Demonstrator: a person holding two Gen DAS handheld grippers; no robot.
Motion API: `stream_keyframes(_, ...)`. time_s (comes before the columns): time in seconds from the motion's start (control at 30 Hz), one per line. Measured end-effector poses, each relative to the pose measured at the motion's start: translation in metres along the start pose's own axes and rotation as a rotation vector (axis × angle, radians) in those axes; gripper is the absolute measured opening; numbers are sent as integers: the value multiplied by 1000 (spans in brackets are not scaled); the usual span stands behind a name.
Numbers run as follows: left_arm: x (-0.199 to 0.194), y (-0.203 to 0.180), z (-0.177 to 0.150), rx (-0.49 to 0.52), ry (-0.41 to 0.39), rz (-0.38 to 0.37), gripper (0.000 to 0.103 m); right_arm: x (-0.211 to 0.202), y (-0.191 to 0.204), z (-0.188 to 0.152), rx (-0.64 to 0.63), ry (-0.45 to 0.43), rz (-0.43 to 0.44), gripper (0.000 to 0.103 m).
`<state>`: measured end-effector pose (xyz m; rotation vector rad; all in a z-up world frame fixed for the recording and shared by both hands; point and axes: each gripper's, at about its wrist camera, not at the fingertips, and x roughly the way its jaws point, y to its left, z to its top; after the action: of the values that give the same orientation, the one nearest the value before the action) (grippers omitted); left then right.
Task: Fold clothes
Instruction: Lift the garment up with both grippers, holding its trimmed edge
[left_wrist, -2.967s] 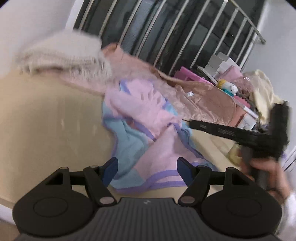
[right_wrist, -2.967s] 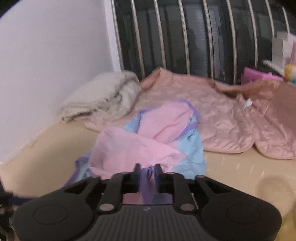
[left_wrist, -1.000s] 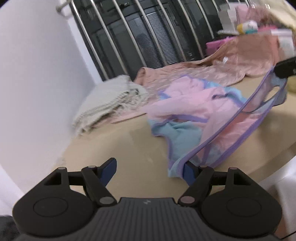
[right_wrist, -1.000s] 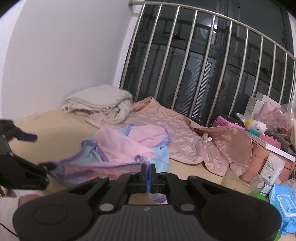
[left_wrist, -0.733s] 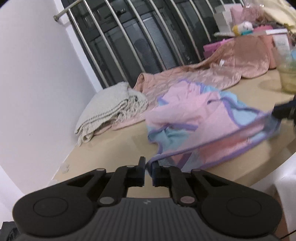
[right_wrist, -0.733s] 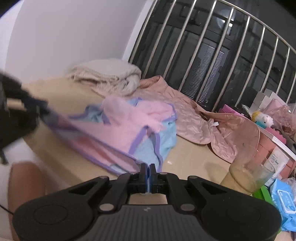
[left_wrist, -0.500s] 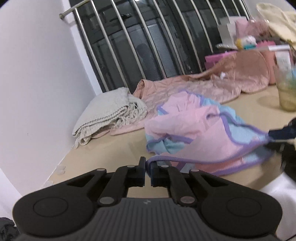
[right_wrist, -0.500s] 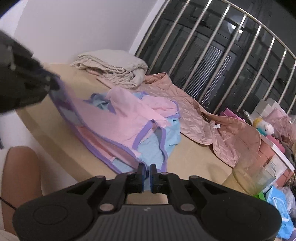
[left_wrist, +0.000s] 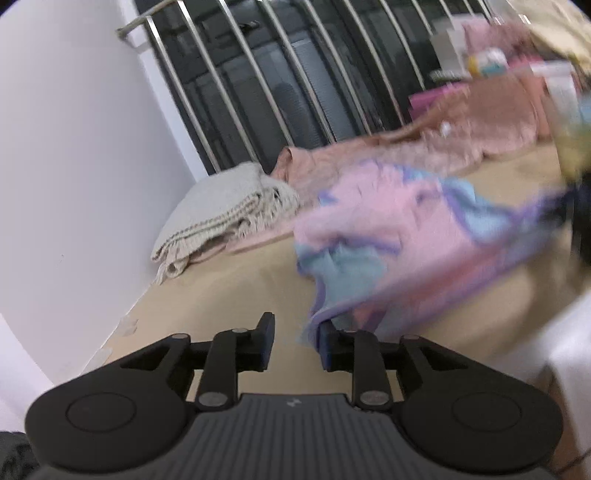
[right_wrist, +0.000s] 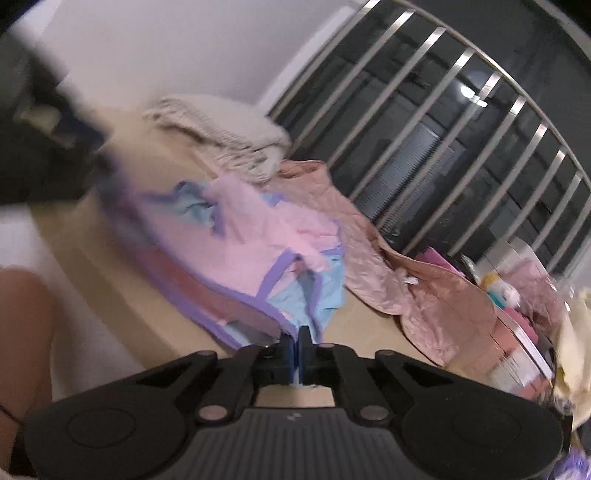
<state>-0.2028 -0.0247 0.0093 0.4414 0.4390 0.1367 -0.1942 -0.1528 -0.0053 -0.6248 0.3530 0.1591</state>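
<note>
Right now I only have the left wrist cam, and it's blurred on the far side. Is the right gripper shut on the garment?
Observer: Yes. The right gripper is shut on the garment, pinching its purple-trimmed hem at the near corner.
Operator: Anything close to that side that I can't see?
Observer: A person's bare leg shows at the lower left of the right wrist view, below the near edge of the table.

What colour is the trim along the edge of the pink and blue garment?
Purple trim on the pink and light-blue garment; the right wrist view shows it best.
</note>
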Motion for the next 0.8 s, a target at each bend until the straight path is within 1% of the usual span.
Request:
stream_keyframes(0.03,-2,-2,-4,7,-2,5,40,-1,-6,0,25,4,-4,1)
stream_keyframes(0.1,-6,-7,-9,27,-15,34,42,-2,-9,0,35,12,-6,1)
stream_keyframes(0.17,-6,-8,-7,36,-24,81,50,-2,-9,0,40,20,-7,1)
stream_keyframes(0.23,-5,-6,-4,29,-27,111,50,-3,-9,1,46,24,-8,1)
stream_keyframes(0.27,-5,-2,-2,11,-21,104,50,-4,-9,1,49,25,-8,1)
stream_keyframes(0.3,-4,3,0,-7,-18,87,47,-5,-10,2,56,24,-7,1)
stream_keyframes(0.33,-4,9,3,-33,-16,37,31,-6,-11,3,64,24,-6,1)
stream_keyframes(0.37,-3,18,7,-72,-15,-43,17,-6,-13,3,68,24,-3,1)
stream_keyframes(0.4,-2,27,12,-117,-9,-123,11,-5,-16,5,84,28,4,1)
stream_keyframes(0.43,1,38,18,-173,1,-203,6,-2,-25,7,150,36,42,2)
stream_keyframes(0.47,6,49,26,-215,8,-269,3,3,-36,10,214,44,97,2)
stream_keyframes(0.5,12,60,35,-235,9,-314,2,9,-48,13,277,52,153,2)
stream_keyframes(0.57,23,86,62,-252,-11,-379,2,13,-76,37,298,7,163,2)
stream_keyframes(0.63,28,117,102,-281,-61,-426,2,16,-104,62,313,-41,167,2)
stream_keyframes(0.67,24,134,127,-288,-100,-439,2,17,-118,74,321,-66,168,2)
stream_keyframes(0.73,4,163,178,-267,-205,-445,2,-2,-154,118,308,-179,139,2)
stream_keyframes(0.8,-23,189,225,-232,-314,-442,2,-26,-185,157,279,-276,83,2)
